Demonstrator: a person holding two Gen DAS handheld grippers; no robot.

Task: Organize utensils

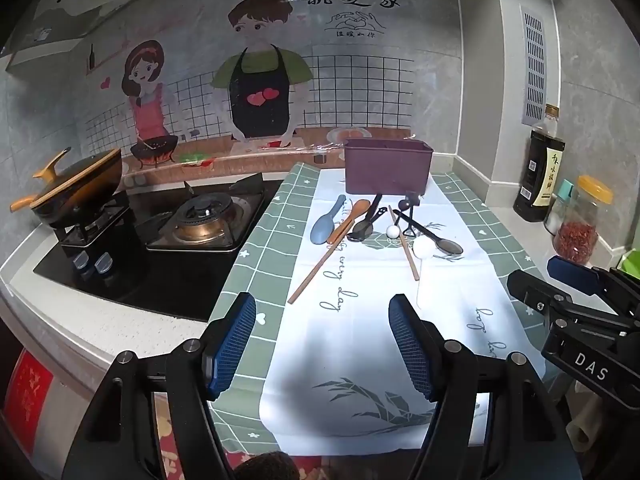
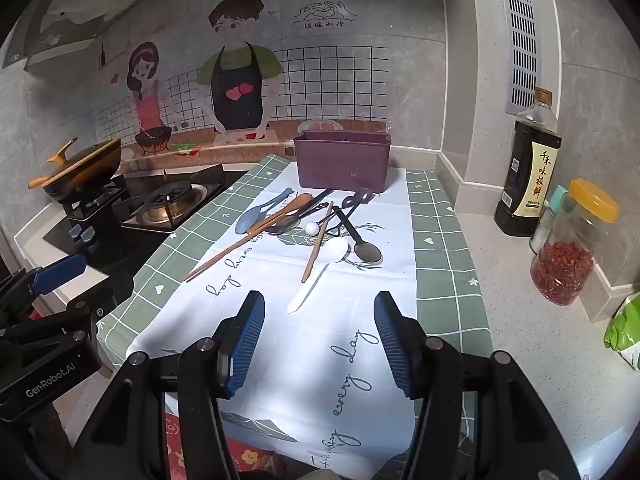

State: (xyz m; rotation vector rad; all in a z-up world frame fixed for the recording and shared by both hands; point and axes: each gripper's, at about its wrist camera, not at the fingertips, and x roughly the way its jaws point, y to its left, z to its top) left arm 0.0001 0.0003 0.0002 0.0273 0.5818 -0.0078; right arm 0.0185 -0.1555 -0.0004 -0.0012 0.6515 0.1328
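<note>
Both grippers hovered over the near end of the surface [image 1: 516,216], tilted downward toward a heap of utensils. The left gripper [image 1: 322,342] stood with its blue pads wide apart and nothing between them; the right gripper [image 2: 319,338] was likewise spread wide and empty. In the left wrist view the right gripper appeared at the right edge, and in the right wrist view the left gripper showed at the left edge.

The utensils lay scattered on a white and green checked cloth [image 2: 440,264], well ahead of both grippers and just in front of a purple plastic caddy [image 1: 388,166] that stood upright at the far end of the cloth, near the wall. From left to right the heap held a blue rice paddle [image 1: 325,226], a long wooden spoon [image 1: 326,258] running diagonally toward the near left, a dark spoon [image 1: 362,229] crossing it, a wooden chopstick [image 1: 408,250], a white spoon [image 2: 320,270] whose handle pointed toward the grippers, and a black ladle-like spoon [image 2: 366,250] resting beside the white bowl. Several pieces overlapped; which touched which in the middle was hard to tell.

To the left sat a gas stove [image 1: 200,220] with a lidded wok [image 1: 76,188]. On the right stood a soy sauce bottle [image 2: 528,176] and a jar of dried chillies [image 2: 572,248].
</note>
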